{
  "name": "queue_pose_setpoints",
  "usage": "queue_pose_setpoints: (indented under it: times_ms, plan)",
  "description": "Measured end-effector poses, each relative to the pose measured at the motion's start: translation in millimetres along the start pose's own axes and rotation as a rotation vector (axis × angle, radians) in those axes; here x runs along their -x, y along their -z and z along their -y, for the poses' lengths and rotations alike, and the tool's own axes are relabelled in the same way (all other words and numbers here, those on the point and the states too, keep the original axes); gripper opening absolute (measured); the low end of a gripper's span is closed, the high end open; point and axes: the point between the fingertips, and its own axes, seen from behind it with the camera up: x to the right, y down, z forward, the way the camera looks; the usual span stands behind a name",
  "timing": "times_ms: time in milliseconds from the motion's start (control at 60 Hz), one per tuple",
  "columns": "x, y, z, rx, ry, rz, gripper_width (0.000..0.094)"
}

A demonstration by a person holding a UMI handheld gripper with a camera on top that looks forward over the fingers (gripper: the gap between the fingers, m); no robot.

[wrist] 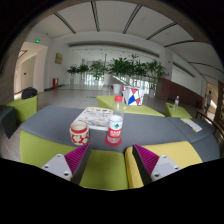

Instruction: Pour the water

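The tongs (pixel 104 158) hover released above the counter (pixel 50 125), their pink pads (pixel 75 158) spread wide with nothing between them, apparently lined up for a first grab. Just ahead stand the two things the pouring job seems to call for: a small bottle (pixel 115 130) with a red cap and a squat red-and-white cup (pixel 79 132) close to its left, both upright and near each other, probably so water can pass between them easily. Beyond them lie papers (pixel 97 116) and a red, white and blue box (pixel 132 96), with potted plants (pixel 125 68) lining the far hall.
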Motion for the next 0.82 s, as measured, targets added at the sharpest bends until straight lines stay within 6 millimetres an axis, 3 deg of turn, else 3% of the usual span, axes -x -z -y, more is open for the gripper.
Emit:
queue_pose_setpoints:
  times_ms: [183,333,533,817]
  plan:
    - [-0.1,88.2,-5.9,0.009,-0.025,0.009,0.0857]
    - [-5.7,133.0,0.7,-0.004,-0.036,0.009,0.0852]
    - [-17.6,168.1,12.6,-0.033,-0.053,-0.004,0.0853]
    - [-34.7,177.4,9.5,-0.026,-0.051,-0.035,0.0855]
